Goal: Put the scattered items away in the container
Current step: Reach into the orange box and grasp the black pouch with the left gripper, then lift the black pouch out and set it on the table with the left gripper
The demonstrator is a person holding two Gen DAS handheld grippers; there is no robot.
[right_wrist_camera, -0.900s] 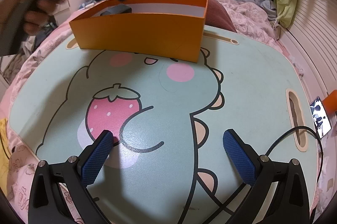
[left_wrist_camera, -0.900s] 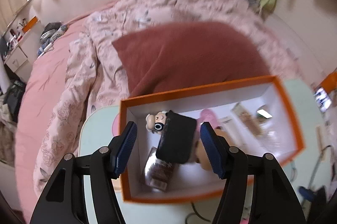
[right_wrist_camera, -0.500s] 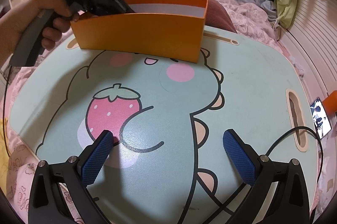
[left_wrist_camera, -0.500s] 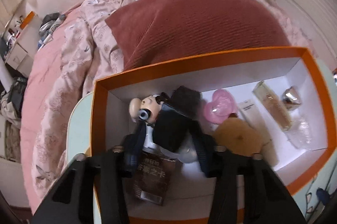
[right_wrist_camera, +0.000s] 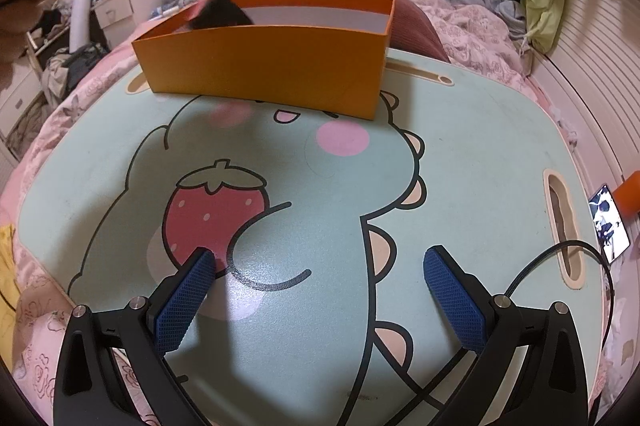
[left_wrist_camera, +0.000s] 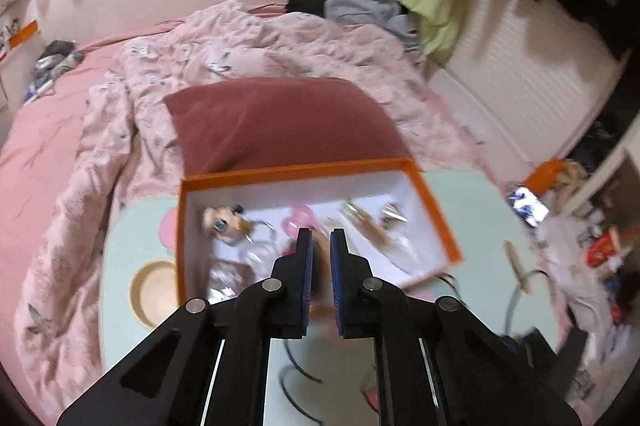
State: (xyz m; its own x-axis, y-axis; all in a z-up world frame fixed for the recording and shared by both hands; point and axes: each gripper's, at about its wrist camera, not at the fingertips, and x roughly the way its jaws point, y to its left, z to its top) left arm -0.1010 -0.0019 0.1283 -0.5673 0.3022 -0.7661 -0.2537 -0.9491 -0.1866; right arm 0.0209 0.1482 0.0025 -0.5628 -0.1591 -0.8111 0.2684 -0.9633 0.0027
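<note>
Left hand-held gripper point(left_wrist_camera: 320, 242) now closed, empty.

Dim warm indoor light, motion blur — left view, fisheye-bent edges

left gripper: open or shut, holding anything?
Shut, empty. The left gripper has its blue fingers nearly together with nothing between them, above the orange box.

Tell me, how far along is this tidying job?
Nearly finished, it seems. The orange box already holds a small figure, a pink piece and more. The left gripper is shut and empty, the right gripper open. Nothing loose shows on the table.
</note>
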